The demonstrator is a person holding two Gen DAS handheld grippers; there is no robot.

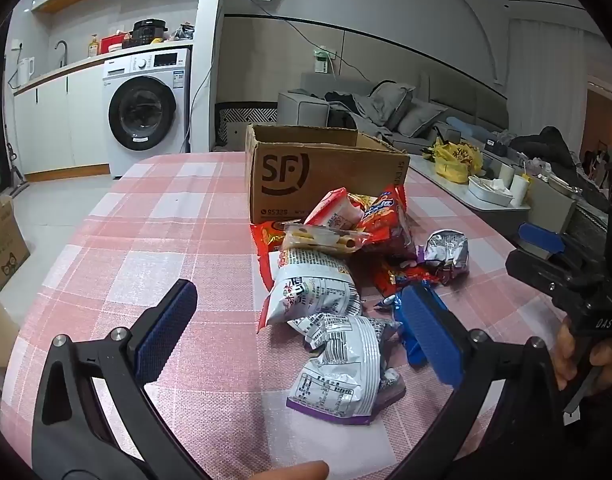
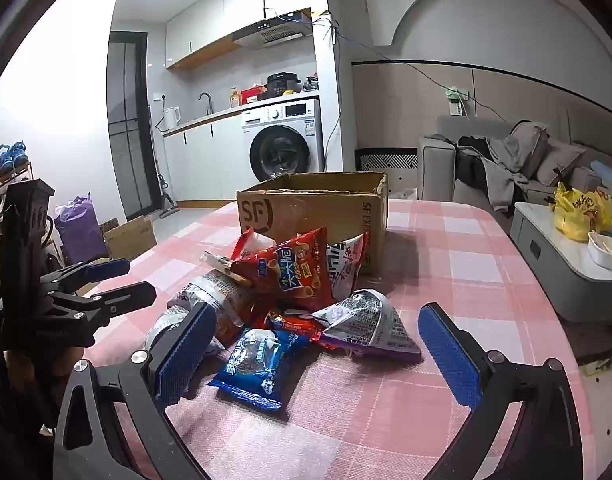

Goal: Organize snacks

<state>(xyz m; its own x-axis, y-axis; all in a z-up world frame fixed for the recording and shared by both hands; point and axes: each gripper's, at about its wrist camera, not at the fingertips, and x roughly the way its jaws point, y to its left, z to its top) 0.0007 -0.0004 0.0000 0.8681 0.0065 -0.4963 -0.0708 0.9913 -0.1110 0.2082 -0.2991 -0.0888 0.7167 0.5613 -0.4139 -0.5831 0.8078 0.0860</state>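
Observation:
A heap of snack packets lies on the pink checked tablecloth (image 1: 146, 248) in front of an open cardboard box (image 1: 306, 172) marked SF. In the left wrist view my left gripper (image 1: 302, 328) stands open above the cloth, with a silver-and-purple packet (image 1: 337, 364) between its blue pads, untouched. A white printed bag (image 1: 313, 284) and red bags (image 1: 381, 216) lie beyond it. In the right wrist view my right gripper (image 2: 317, 352) is open too, with a blue packet (image 2: 262, 364) on the cloth between its fingers. Behind that lie a red chip bag (image 2: 302, 268), a silver-purple packet (image 2: 369, 324) and the box (image 2: 317, 208).
The other gripper shows at each view's side: the right one (image 1: 545, 248) with a hand on it, the left one (image 2: 98, 288). A low white table (image 2: 553, 248) with a yellow bag (image 2: 581, 212) stands right of the table. A washing machine (image 1: 146, 108), a sofa and floor boxes (image 2: 130, 236) lie beyond.

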